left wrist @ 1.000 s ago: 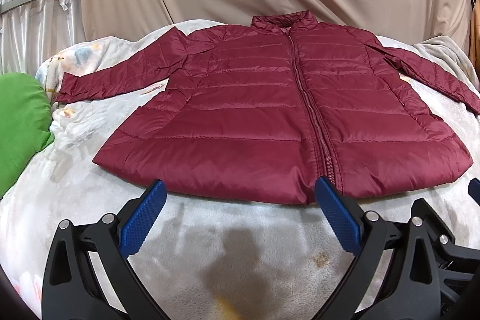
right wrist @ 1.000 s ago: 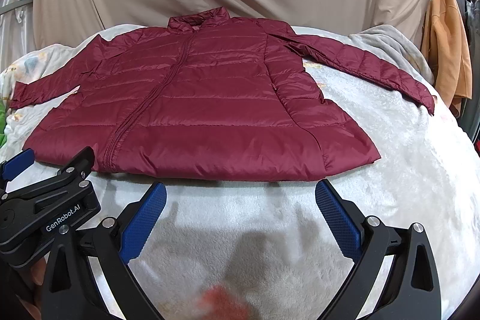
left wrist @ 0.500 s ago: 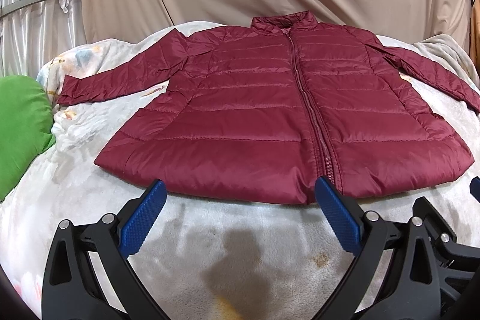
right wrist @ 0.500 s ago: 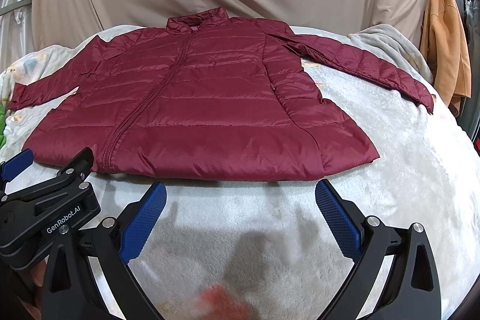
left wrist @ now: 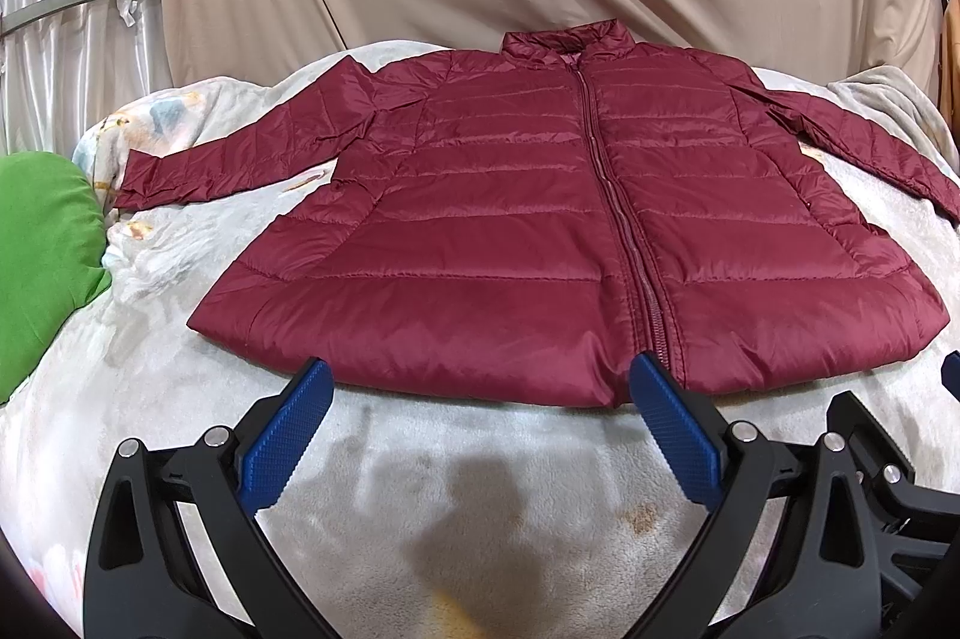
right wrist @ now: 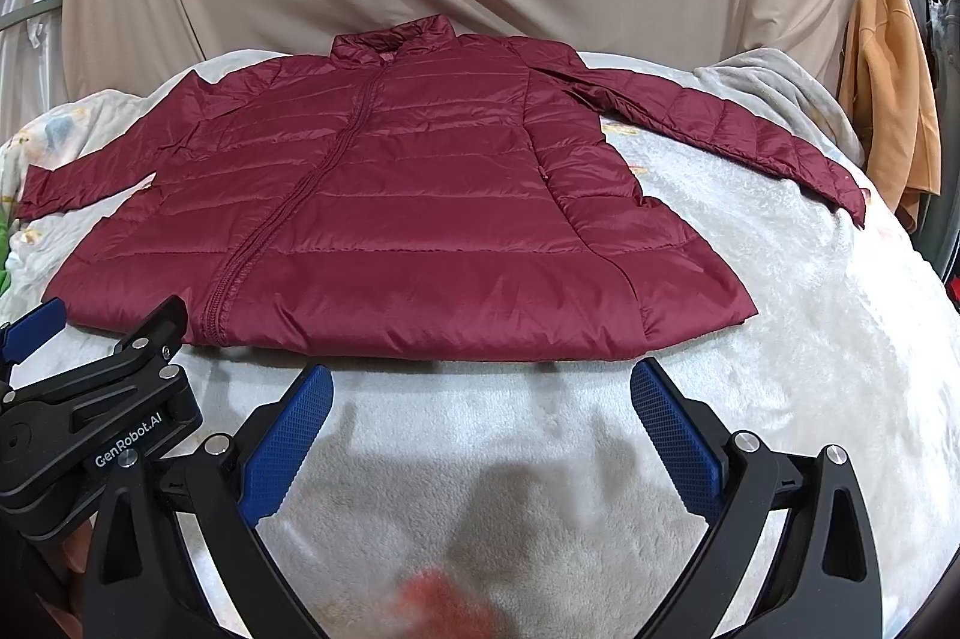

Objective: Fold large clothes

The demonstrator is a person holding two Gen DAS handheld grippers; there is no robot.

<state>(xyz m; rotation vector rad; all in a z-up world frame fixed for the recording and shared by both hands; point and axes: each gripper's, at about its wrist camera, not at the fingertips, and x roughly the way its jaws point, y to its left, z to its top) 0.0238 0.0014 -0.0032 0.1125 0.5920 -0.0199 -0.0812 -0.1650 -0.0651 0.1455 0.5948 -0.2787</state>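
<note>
- Left gripper (left wrist: 480, 387): jaws wide, holding nothing, poised just short of the hem (left wrist: 456, 387) near the zip (left wrist: 612, 195).
- Right gripper (right wrist: 480, 390): jaws equally wide and empty, facing the hem's right half; the left tool shows beside it in this view.
- Jacket (right wrist: 384, 195): it lies flat, front up and zipped, on the blanket (right wrist: 810, 339), collar (left wrist: 564, 39) away from us, both sleeves spread outward.
- Step in hand, as we judge it: no fold is made yet, so we choose the first grasp.
- Doing it well: we pinch only a thin edge, since the padded shell looks slippery and springy; we take a sleeve (right wrist: 720, 123) at the cuff and lay it across the chest.
- Risk: the left sleeve (left wrist: 240, 159) ends near the green cushion (left wrist: 42, 255); we lift rather than drag, so the blanket does not bunch.
</note>
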